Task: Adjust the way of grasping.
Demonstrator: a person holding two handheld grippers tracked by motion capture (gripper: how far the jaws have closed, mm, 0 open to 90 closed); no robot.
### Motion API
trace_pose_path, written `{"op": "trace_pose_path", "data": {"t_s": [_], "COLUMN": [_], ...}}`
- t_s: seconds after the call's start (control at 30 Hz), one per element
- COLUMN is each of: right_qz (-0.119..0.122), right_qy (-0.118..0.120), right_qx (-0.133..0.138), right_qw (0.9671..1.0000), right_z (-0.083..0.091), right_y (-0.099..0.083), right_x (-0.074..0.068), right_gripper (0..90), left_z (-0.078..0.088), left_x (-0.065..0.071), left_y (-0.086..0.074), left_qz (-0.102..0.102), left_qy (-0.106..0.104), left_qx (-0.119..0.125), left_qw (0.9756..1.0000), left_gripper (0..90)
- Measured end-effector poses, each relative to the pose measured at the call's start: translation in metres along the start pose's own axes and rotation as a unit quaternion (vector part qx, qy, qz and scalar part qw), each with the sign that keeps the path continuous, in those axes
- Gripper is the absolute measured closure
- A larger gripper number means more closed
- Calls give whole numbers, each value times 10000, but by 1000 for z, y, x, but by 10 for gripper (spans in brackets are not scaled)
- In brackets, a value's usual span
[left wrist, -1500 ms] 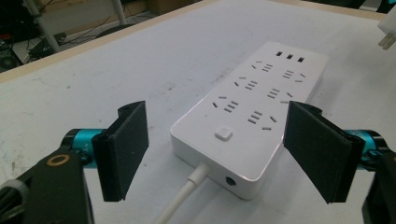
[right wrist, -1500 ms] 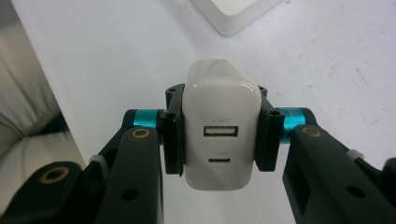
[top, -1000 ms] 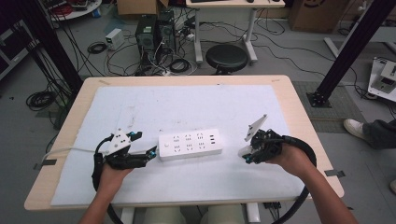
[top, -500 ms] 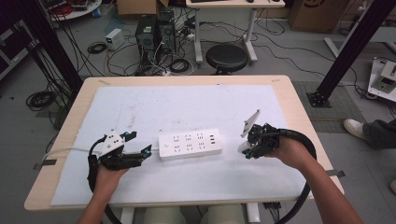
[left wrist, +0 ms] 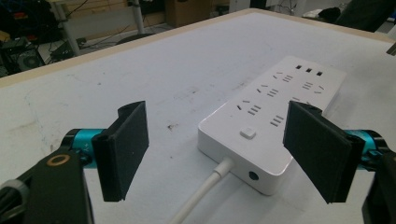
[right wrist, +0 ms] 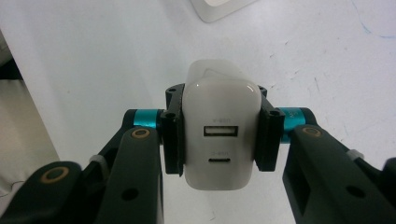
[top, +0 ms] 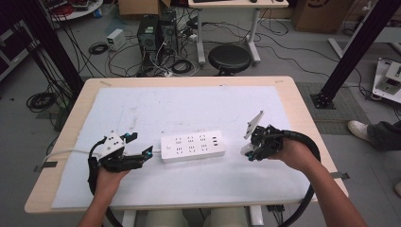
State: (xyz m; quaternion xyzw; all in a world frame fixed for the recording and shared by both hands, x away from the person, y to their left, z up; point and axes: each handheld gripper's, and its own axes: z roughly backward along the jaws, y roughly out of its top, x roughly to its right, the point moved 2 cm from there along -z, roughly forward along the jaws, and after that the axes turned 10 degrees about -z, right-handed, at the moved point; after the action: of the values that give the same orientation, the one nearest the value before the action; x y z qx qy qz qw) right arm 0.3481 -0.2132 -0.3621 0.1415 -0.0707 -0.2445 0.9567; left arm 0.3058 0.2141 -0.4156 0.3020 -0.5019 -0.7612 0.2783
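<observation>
The white charger [right wrist: 220,135] sits clamped between the right gripper [top: 255,147] fingers, at 3 o'clock of the power strip [top: 192,146] mid-tabletop [top: 189,80]. The left gripper [top: 137,158], fingers wide, flanks the strip's 9 o'clock end without touching. Unbraced, the strip could skid when the charger presses in; a tilted charger may miss the slots.

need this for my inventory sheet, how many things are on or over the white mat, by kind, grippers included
power strip: 1
charger: 1, a white plug-in block with two ports, clamped in the right gripper
grippers: 2, the right gripper and the left gripper, its jaws open at the power strip's cable end
total: 4
</observation>
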Motion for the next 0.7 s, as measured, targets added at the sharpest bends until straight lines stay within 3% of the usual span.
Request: {"op": "trace_pose_path", "data": {"t_s": [0.3, 0.7], "right_qz": [-23, 29], "right_qy": [19, 216], "right_qx": [42, -89], "right_qw": [10000, 9997], "right_z": [2, 8], "right_y": [0, 6], "right_x": [0, -1], "right_gripper": [633, 633], "left_z": [0, 2], "left_x": [-1, -2], "left_y": [3, 2], "left_qz": [-32, 2], "left_qy": [-7, 16], "left_qx": [-1, 33], "left_qw": [10000, 10000], "left_gripper": [225, 224]}}
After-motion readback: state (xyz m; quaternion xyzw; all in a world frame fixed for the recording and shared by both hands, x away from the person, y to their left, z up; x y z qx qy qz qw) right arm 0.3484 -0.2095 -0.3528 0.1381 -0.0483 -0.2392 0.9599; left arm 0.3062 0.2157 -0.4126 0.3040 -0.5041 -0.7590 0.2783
